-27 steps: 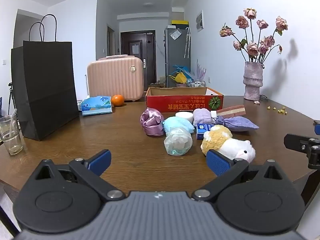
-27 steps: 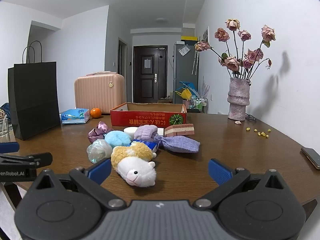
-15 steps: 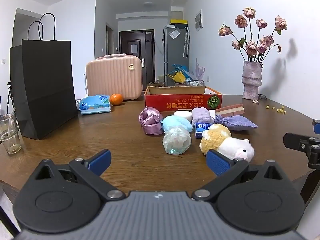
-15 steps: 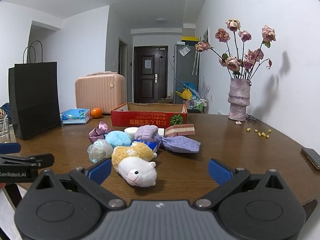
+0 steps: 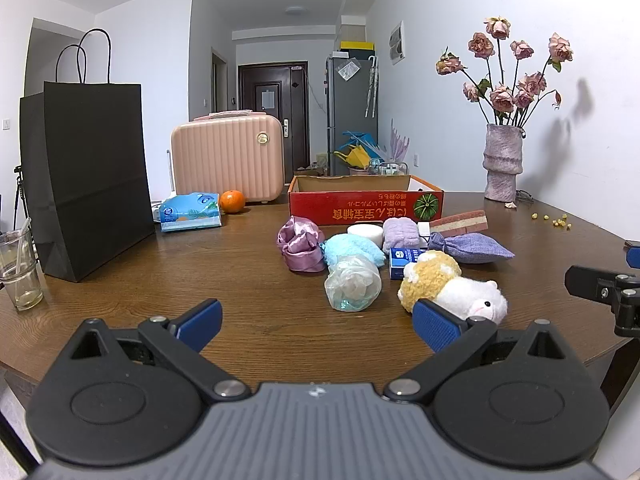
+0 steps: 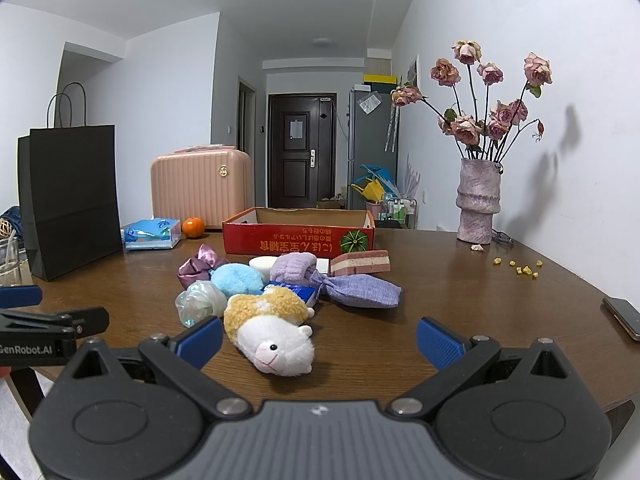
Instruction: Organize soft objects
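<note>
A heap of soft things lies mid-table before a red cardboard box (image 5: 366, 200) (image 6: 298, 236): a yellow-white plush toy (image 5: 452, 286) (image 6: 272, 326), a clear plastic-wrapped bundle (image 5: 352, 284) (image 6: 200, 302), a blue fluffy item (image 5: 350, 250) (image 6: 236, 280), a purple satin pouch (image 5: 300, 246) (image 6: 196, 266), a lilac sachet (image 5: 472, 248) (image 6: 360, 290), a lilac knit item (image 5: 400, 232), a striped sponge (image 5: 460, 220) (image 6: 360, 262). My left gripper (image 5: 316, 324) is open and empty at the table's near edge. My right gripper (image 6: 320, 338) is open, the plush just ahead of its left finger.
A black paper bag (image 5: 86, 176) and a glass (image 5: 18, 268) stand at the left. A pink case (image 5: 228, 168), tissue pack (image 5: 190, 212) and orange (image 5: 232, 201) sit behind. A vase of dried roses (image 5: 502, 164) stands at the right, a phone (image 6: 624, 316) near the right edge.
Both grippers have shifted only slightly; the view has barely changed. Nothing was taken hold of or moved on the table.
</note>
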Tool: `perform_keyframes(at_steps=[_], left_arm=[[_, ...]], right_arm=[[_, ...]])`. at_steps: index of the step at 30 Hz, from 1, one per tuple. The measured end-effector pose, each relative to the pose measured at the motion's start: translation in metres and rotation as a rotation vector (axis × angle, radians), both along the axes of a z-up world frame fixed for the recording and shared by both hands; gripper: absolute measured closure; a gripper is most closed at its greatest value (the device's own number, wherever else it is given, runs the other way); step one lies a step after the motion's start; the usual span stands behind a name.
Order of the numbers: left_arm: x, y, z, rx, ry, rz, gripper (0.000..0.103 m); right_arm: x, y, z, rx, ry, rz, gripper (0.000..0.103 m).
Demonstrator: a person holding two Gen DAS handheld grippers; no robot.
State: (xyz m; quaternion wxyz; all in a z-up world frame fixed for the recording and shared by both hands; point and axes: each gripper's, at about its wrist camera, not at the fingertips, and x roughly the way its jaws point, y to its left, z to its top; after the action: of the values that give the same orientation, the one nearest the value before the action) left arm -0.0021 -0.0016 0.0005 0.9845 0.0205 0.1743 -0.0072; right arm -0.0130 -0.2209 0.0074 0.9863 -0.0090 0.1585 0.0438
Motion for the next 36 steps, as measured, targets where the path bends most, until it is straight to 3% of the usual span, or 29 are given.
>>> perform_keyframes(at_steps=[36], left_arm=[[-0.0008,0.0002,0.0007,0.0,-0.003,-0.001,0.0]], right_arm=[[-0.0039,0.0039,0.0056,-0.003,-0.007,0.001,0.0]])
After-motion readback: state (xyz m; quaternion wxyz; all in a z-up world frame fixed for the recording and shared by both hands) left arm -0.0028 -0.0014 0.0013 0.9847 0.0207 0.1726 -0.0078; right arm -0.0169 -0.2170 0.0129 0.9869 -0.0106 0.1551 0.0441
